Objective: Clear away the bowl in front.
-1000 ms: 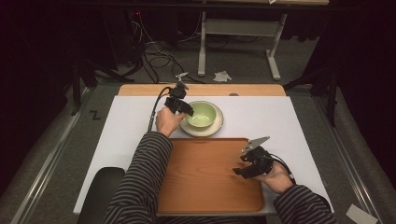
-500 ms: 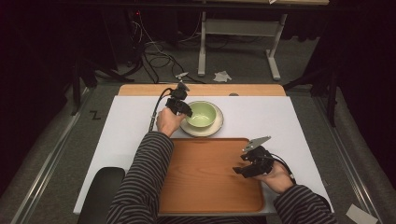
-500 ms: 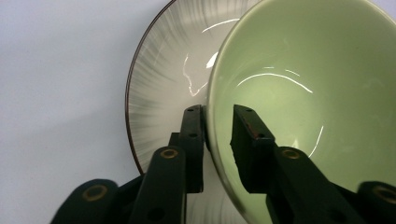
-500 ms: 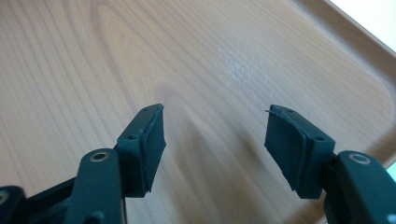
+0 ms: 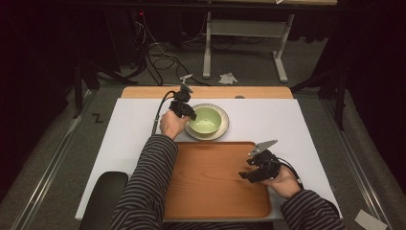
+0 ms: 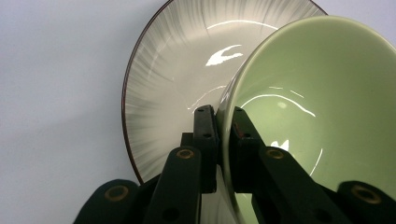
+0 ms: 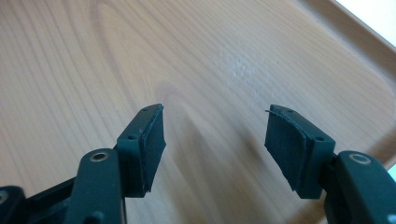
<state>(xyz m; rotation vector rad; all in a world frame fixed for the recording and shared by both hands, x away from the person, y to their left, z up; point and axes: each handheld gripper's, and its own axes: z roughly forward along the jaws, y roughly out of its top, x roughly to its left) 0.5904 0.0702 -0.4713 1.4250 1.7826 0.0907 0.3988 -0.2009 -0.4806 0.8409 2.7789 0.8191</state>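
Note:
A pale green bowl (image 5: 207,119) rests on a grey streaked plate (image 5: 221,132) at the far middle of the white table. My left gripper (image 5: 189,114) is shut on the bowl's left rim. In the left gripper view the green bowl (image 6: 317,107) has its rim pinched between the jaws of the left gripper (image 6: 219,122), one jaw inside and one outside, with the plate (image 6: 173,84) behind. A wooden tray (image 5: 210,182) lies at the near middle. My right gripper (image 5: 245,175) hovers open over the tray's right side; in the right gripper view, that gripper (image 7: 215,133) holds nothing above the tray's wood (image 7: 196,60).
The white table top (image 5: 134,129) extends left and right of the tray. A wooden strip (image 5: 206,92) runs along the far edge. A black chair back (image 5: 103,201) sits at the near left. Cables and a desk frame (image 5: 239,43) stand on the floor beyond.

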